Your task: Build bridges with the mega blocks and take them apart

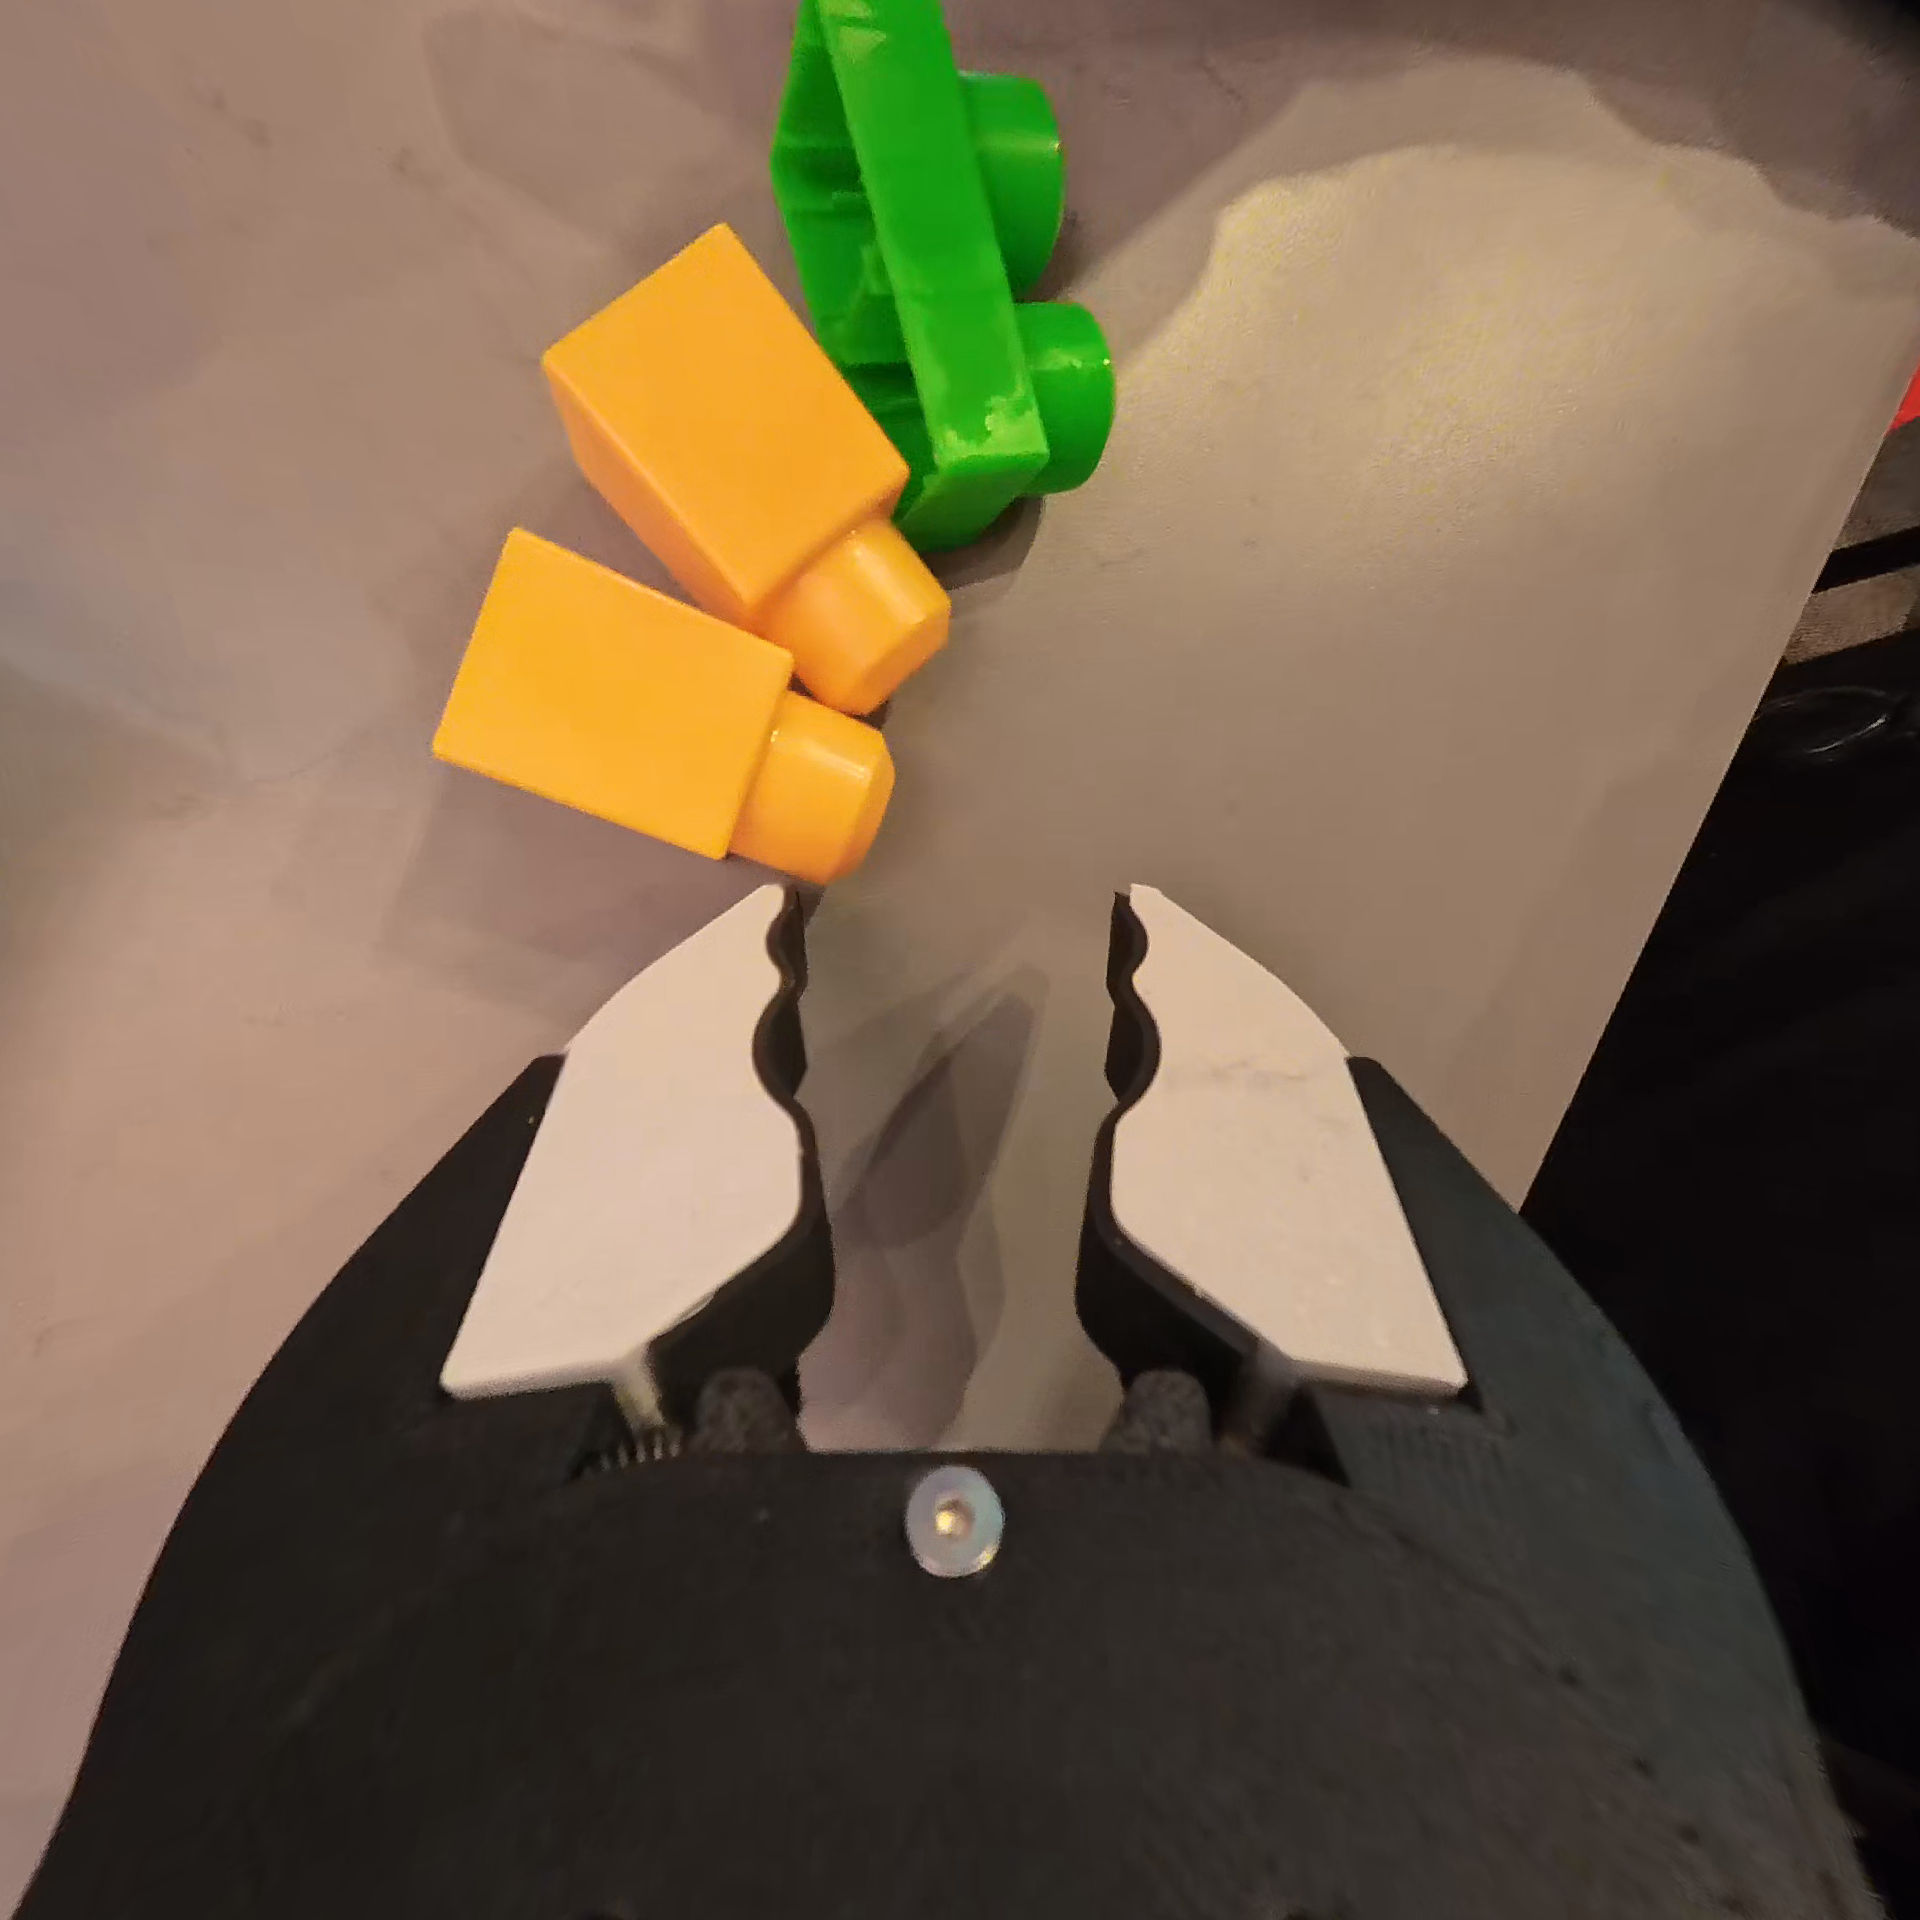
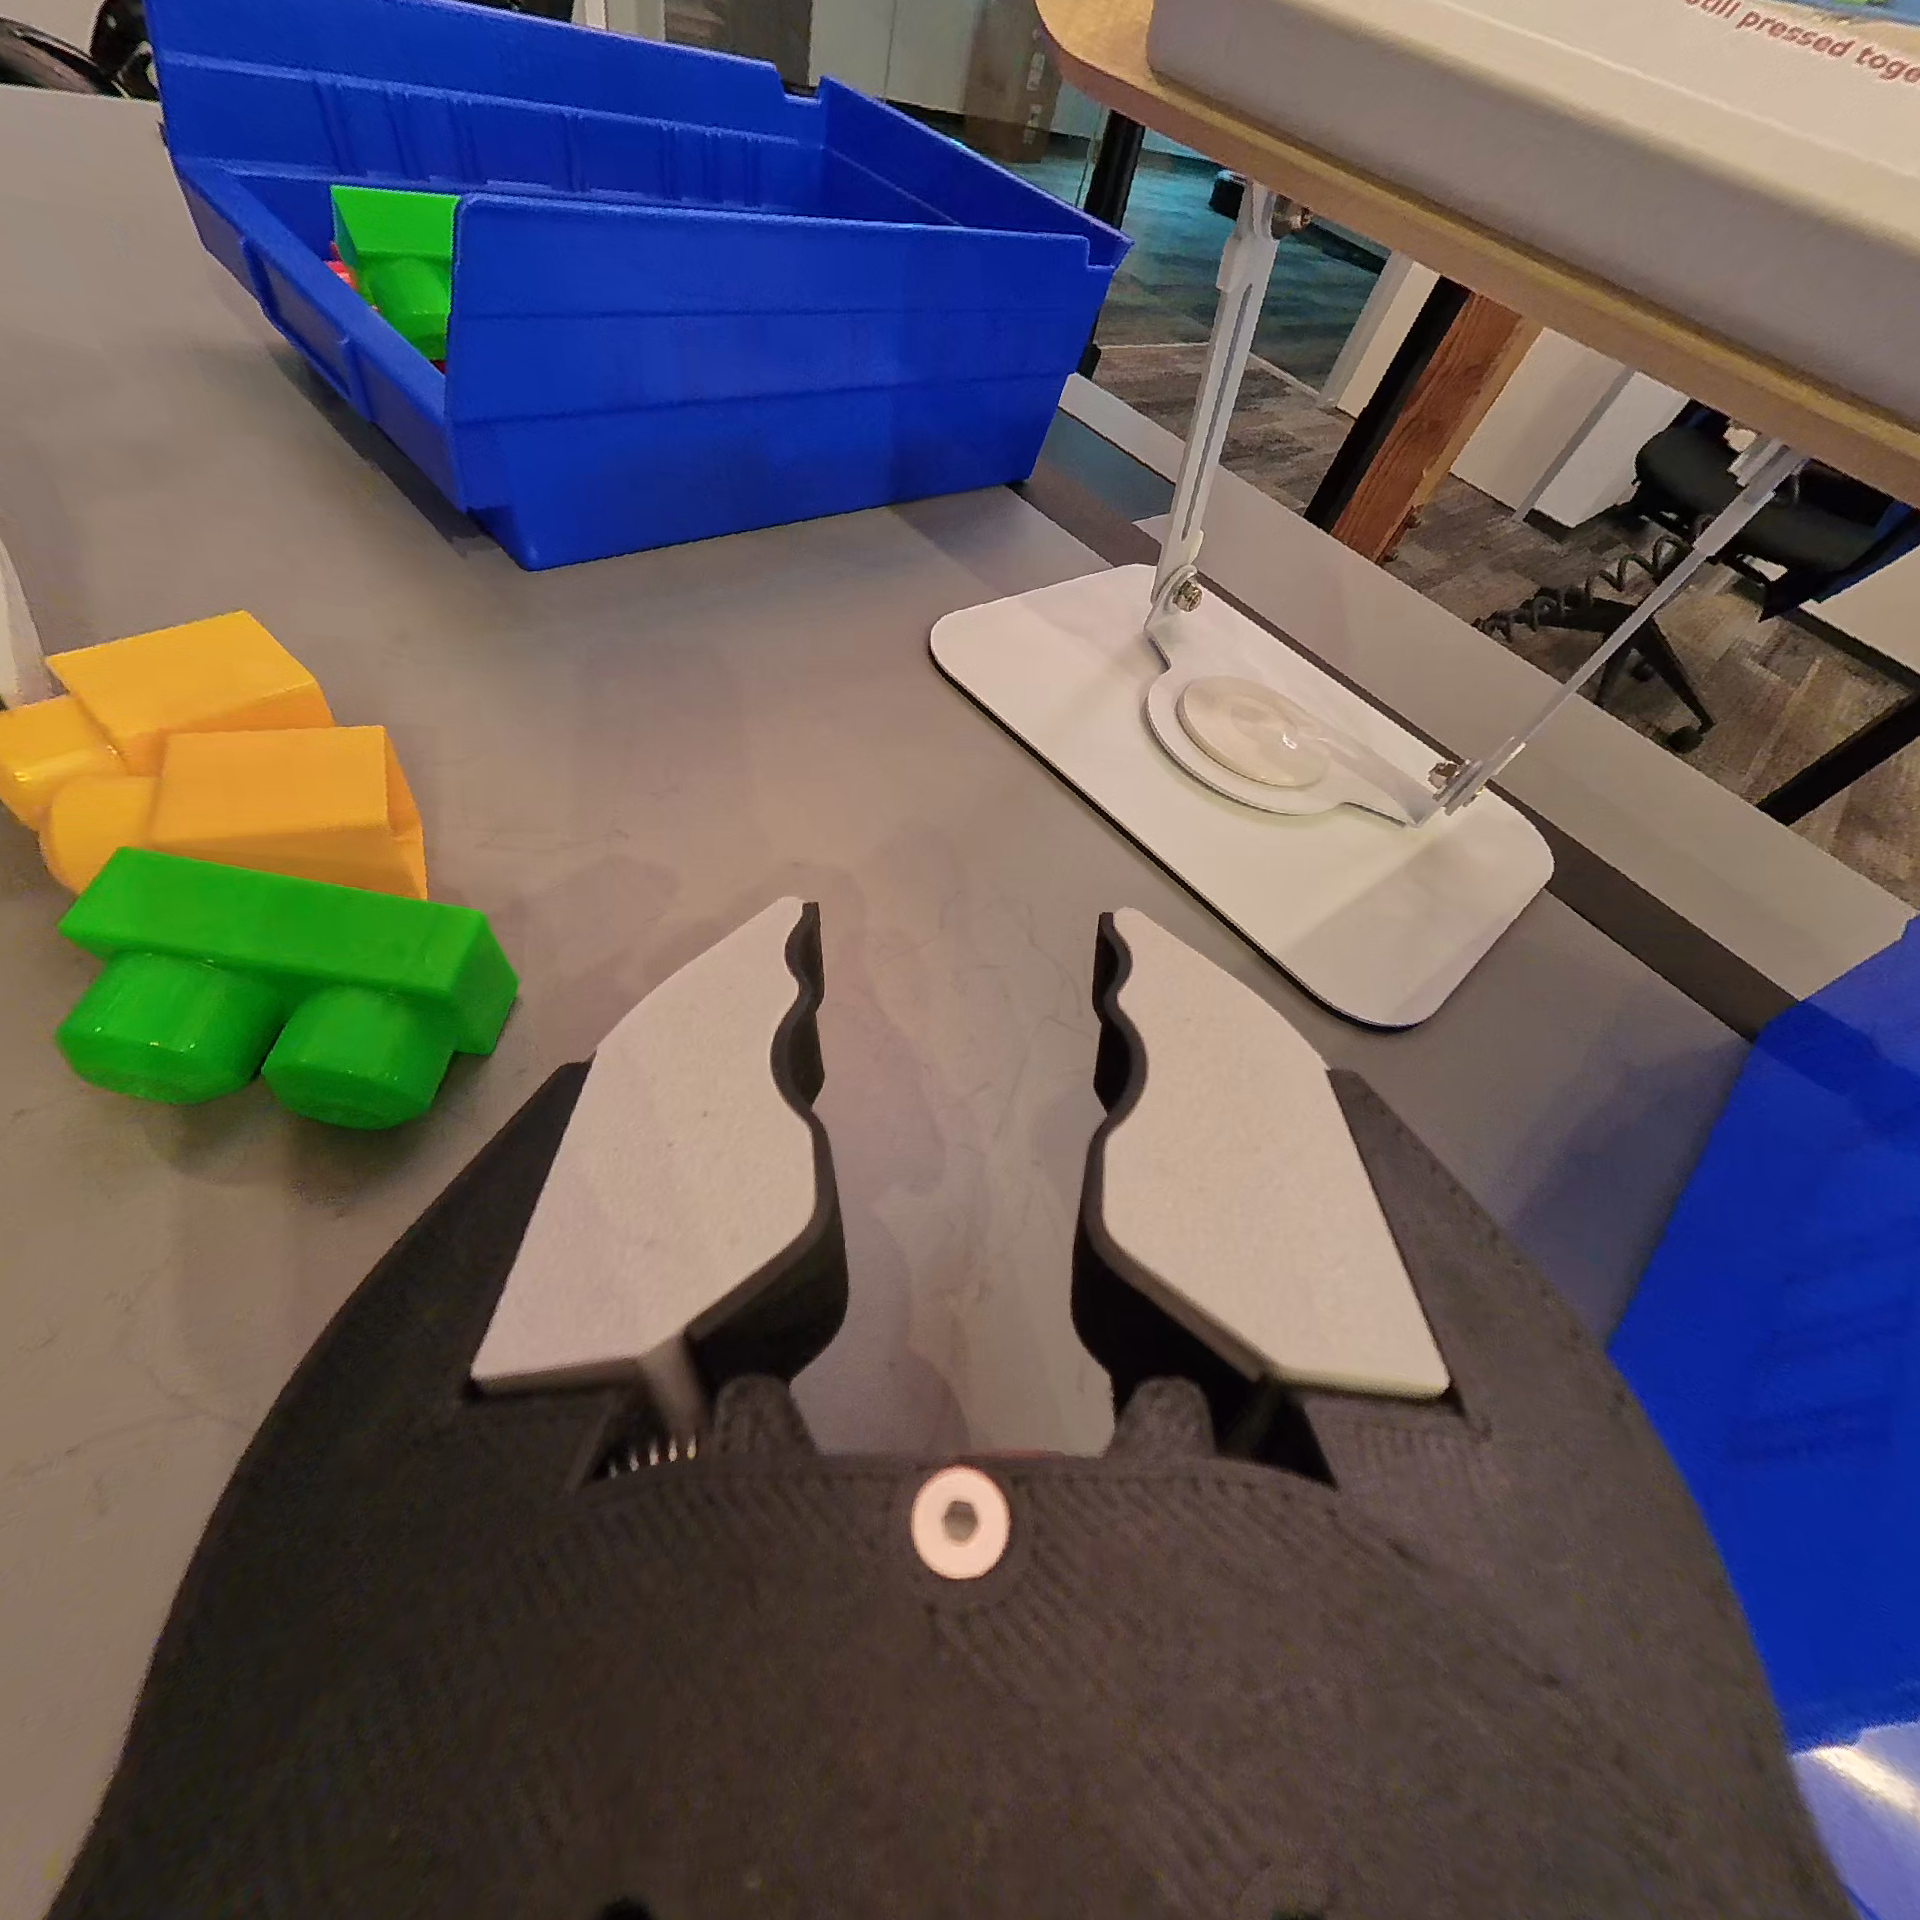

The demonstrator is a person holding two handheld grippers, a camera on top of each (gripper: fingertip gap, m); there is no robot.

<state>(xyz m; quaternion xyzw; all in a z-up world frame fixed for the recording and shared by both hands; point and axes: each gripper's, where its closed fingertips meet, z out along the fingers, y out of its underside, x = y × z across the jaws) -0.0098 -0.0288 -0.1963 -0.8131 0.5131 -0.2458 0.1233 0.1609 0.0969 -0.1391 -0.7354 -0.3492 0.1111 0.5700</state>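
1. Fingers of the left gripper (image 1: 958,904) stand apart with only bare grey table (image 1: 1351,727) between them; nothing is held
2. Just ahead of its left fingertip (image 1: 774,909), nearly touching, lies the nearer orange block (image 1: 613,696) on its side, stud towards the fingers
3. Beyond it lies the second orange block (image 1: 717,426), also toppled, touching the first, with the flat green block (image 1: 914,270) leaning against its far end, studs sideways
4. Right gripper (image 2: 958,925) is likewise spread and bare, hovering over the table, with the same three blocks off to the left of its fingers
5. Farther ahead and left sits a blue bin (image 2: 727,343) with more blocks; ahead and right, a white stand base (image 2: 1403,914)
6. Lying loose and unjoined, the pieces suggest a bridge is either taken apart or not yet built; the left gripper looks placed to take the nearest orange block
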